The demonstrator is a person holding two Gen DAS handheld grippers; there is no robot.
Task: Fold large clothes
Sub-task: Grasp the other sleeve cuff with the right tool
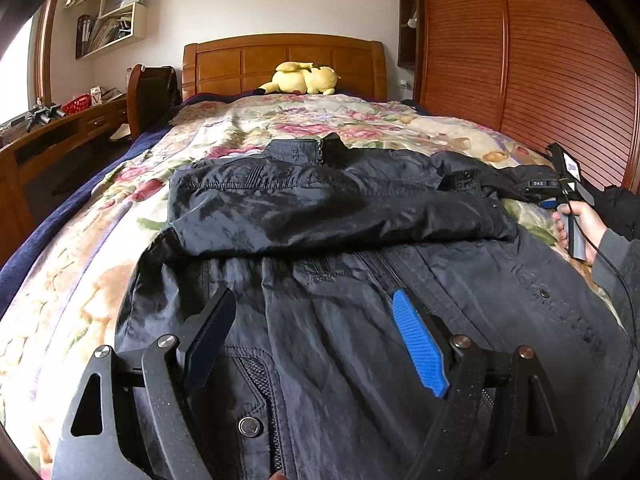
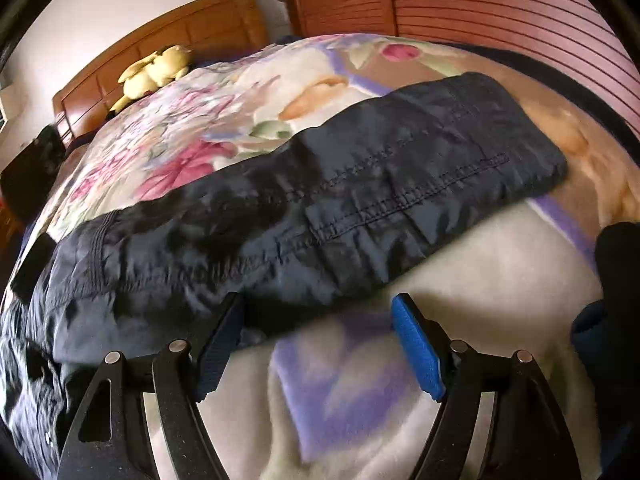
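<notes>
A dark navy jacket lies spread front-up on the floral blanket, collar towards the headboard. One sleeve is folded across its chest. My left gripper hovers open over the jacket's lower front, with only fabric below its fingers. At the bed's right side a hand holds the right gripper's handle by the other sleeve. In the right wrist view that sleeve lies stretched out flat on the blanket. My right gripper stands open at its near edge, with nothing pinched.
A yellow plush toy rests against the wooden headboard. Slatted wardrobe doors run close along the bed's right side. A desk and a chair stand to the left, with wall shelves above.
</notes>
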